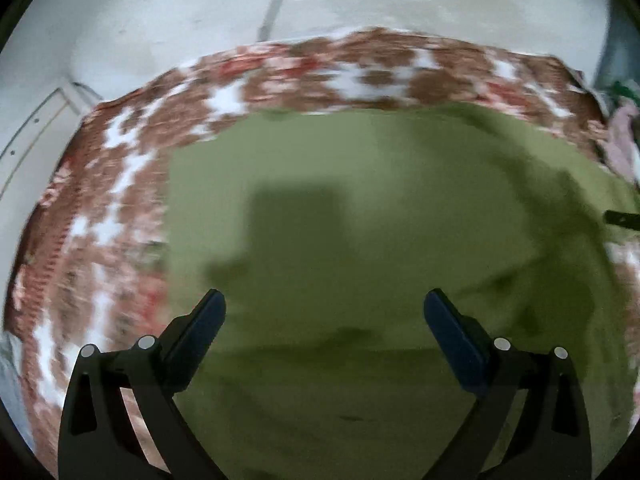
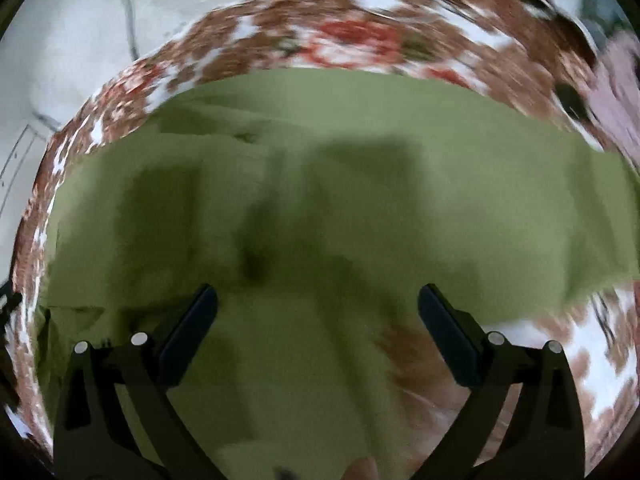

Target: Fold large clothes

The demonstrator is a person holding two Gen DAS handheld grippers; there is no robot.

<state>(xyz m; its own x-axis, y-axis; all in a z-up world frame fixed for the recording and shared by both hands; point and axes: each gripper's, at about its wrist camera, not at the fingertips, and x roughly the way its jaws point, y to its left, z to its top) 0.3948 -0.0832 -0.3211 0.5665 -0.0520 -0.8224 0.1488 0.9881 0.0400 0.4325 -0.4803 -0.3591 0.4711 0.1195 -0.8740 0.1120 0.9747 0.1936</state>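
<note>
No text, label, brand, number or sign can be read in either view. The green garment (image 1: 360, 220) is plain, and the floral cloth (image 1: 120, 184) under it, from nine to twelve o'clock, carries only a blurred pattern of brown, red and white.

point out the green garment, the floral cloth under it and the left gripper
green garment (image 1: 360, 208), left wrist view, flat middle of the fabric
floral cloth (image 1: 120, 184), left wrist view, bare patch left of the garment
left gripper (image 1: 325, 306), left wrist view, gap between its open fingertips

A home: floral bedspread (image 1: 132, 184) on a pale floor (image 1: 140, 28).
</note>
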